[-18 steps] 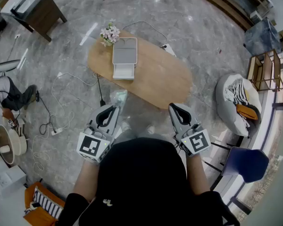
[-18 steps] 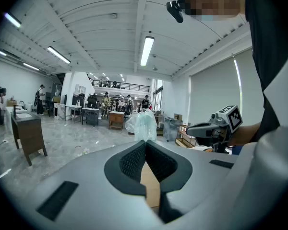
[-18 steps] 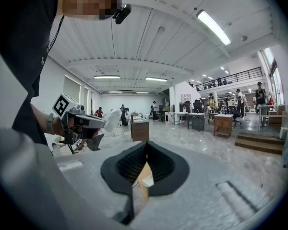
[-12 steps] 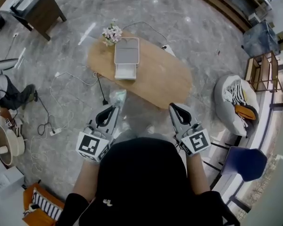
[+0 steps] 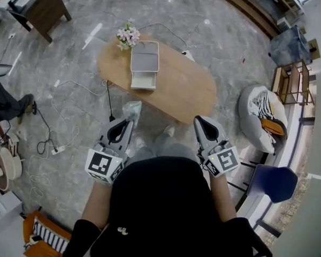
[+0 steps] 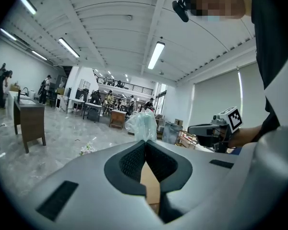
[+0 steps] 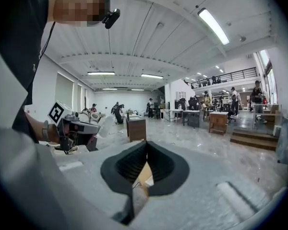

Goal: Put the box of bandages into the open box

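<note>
No plain box of bandages shows in any view; the only carried thing is a crinkled clear plastic bag (image 5: 132, 110), pinched at the very tips of the left gripper (image 5: 130, 122), whose jaws are clenched on it, and I judge that it wraps the bandages; the right gripper (image 5: 199, 120) is closed on nothing; the open box (image 5: 144, 58) lies well ahead of the left gripper on the oval wooden desk (image 5: 182, 90), apart from the bag, so pickup looks done while the carry and the drop-in remain; a sprig of flowers (image 5: 127, 35) lies beyond the box; no brand or print is readable, only black-and-white square markers on the gripper cubes.
</note>
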`<state>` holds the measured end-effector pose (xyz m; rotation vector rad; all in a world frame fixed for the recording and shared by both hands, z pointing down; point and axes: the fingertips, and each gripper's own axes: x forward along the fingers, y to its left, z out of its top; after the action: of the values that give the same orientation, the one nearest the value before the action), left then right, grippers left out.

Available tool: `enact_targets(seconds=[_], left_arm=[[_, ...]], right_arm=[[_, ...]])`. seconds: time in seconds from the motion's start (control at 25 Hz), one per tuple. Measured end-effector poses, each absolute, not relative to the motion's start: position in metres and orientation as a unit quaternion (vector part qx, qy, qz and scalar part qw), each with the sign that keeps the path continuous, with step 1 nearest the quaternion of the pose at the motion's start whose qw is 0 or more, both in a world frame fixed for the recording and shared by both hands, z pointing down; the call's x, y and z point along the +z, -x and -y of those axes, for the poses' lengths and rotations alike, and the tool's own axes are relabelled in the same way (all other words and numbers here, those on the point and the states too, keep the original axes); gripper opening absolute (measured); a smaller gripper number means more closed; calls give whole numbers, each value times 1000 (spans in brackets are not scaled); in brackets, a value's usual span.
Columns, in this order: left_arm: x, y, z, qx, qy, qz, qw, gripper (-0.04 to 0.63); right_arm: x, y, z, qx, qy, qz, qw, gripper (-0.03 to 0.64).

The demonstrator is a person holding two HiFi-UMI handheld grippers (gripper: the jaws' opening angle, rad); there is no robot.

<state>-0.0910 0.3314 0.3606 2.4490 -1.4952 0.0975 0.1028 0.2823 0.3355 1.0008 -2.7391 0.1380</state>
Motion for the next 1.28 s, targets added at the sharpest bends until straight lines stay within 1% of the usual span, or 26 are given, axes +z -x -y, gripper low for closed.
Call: enact_targets(seconds=[0.4, 0.76, 1.28], left_arm=[[375, 95, -300, 48, -839, 523, 143, 15], [378, 98, -232, 62, -823, 546, 143, 15], [388, 66, -122, 85, -795, 576, 168, 15]], right_arm=[[352, -91, -243, 54, -322, 938, 120, -3], [363, -79, -169, 62, -282, 949, 125, -2], [372, -106, -56, 79, -233, 961, 129, -2]])
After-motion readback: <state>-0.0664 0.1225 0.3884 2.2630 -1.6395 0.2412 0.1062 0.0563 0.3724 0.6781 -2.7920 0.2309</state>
